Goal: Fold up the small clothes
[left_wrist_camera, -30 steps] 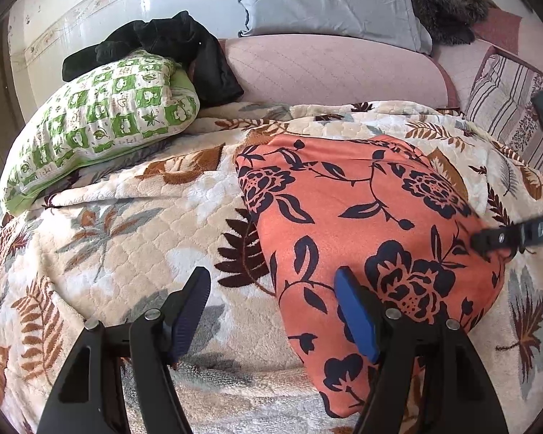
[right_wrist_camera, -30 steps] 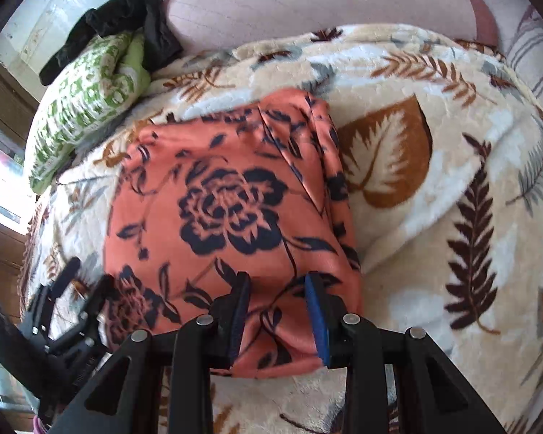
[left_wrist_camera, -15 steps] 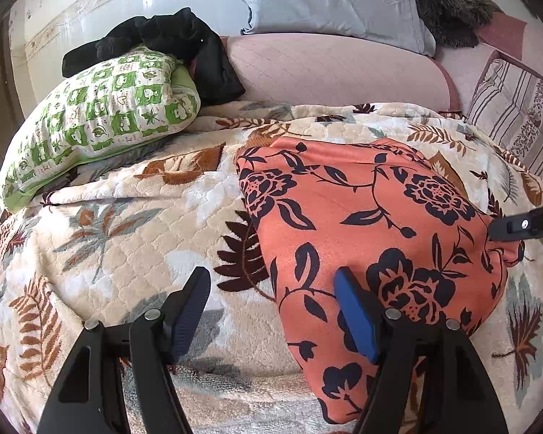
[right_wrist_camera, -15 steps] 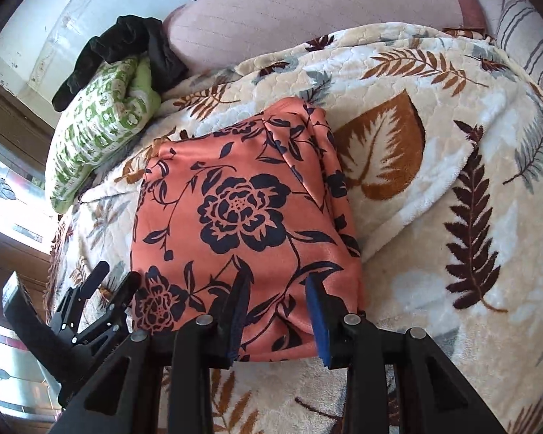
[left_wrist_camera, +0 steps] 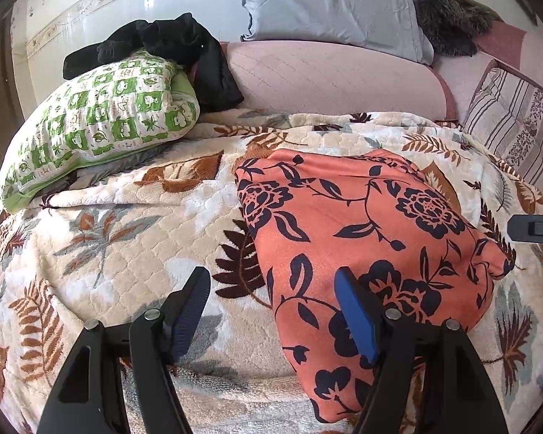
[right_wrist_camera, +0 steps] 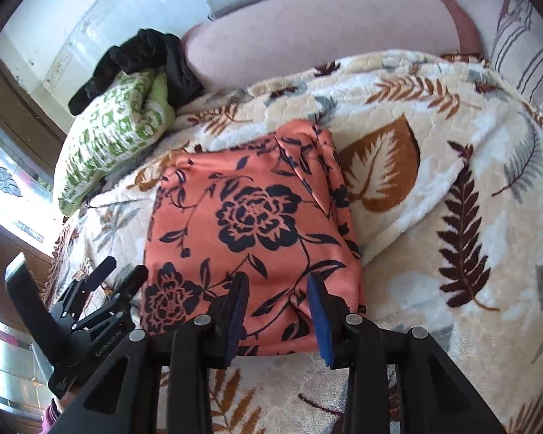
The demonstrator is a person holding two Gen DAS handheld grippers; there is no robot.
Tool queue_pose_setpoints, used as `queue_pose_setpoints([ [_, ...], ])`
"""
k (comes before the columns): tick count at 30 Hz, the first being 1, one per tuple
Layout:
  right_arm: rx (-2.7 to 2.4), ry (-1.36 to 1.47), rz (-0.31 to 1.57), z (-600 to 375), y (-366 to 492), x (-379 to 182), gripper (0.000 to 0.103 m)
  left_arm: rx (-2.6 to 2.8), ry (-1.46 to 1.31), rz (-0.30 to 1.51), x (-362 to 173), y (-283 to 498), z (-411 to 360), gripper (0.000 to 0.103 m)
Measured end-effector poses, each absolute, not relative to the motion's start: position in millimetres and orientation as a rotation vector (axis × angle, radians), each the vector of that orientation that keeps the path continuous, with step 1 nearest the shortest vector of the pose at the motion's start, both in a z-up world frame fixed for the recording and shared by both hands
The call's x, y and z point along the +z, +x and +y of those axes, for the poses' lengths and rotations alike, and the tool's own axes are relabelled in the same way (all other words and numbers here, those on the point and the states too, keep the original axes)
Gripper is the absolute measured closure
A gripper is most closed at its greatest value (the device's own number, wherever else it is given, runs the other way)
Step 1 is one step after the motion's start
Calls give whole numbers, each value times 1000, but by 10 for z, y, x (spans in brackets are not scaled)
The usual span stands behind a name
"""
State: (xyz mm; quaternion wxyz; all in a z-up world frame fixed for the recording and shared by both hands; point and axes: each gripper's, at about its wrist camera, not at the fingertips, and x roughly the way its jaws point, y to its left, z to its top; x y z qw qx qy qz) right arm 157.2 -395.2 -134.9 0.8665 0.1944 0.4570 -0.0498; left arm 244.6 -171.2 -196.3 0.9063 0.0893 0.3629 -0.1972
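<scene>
An orange garment with dark flowers [left_wrist_camera: 362,231] lies folded into a rough square on the leaf-patterned blanket [left_wrist_camera: 108,238]. It also shows in the right wrist view [right_wrist_camera: 257,224]. My left gripper [left_wrist_camera: 271,300] is open and empty, above the garment's near left edge. My right gripper [right_wrist_camera: 277,289] is open and empty, just above the garment's near right corner. The left gripper shows at the lower left of the right wrist view [right_wrist_camera: 123,278]. A piece of the right gripper's body shows at the right edge of the left wrist view [left_wrist_camera: 535,229].
A green-and-white pillow [left_wrist_camera: 97,130] with a black garment [left_wrist_camera: 170,43] on it lies at the far left. A pink bolster [left_wrist_camera: 329,79] and a grey pillow [left_wrist_camera: 329,3] lie behind. A striped cushion [left_wrist_camera: 514,123] sits at the far right.
Both grippers have drawn back a little from the garment. The right gripper has opened wider and lifted away; the garment stays lying folded on the blanket.
</scene>
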Motion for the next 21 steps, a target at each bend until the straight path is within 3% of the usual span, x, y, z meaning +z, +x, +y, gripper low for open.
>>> queue_pose_setpoints([
  [1, -115, 381, 923, -3900, 1511, -1281, 32, -408, 182, 745, -1941, 2440, -1707, 29],
  [2, -126, 356, 880, -3838, 1456, -1215, 28, -406, 180, 742, -1922, 2425, -1703, 27],
  [10, -118, 363, 787, -3630, 1153, -1066, 28, -388, 202, 707, -1741, 2249, -1599, 25],
  [21, -116, 298, 712, -3142, 652, -666, 28, -307, 182, 639, -1272, 1739, -1278, 9],
])
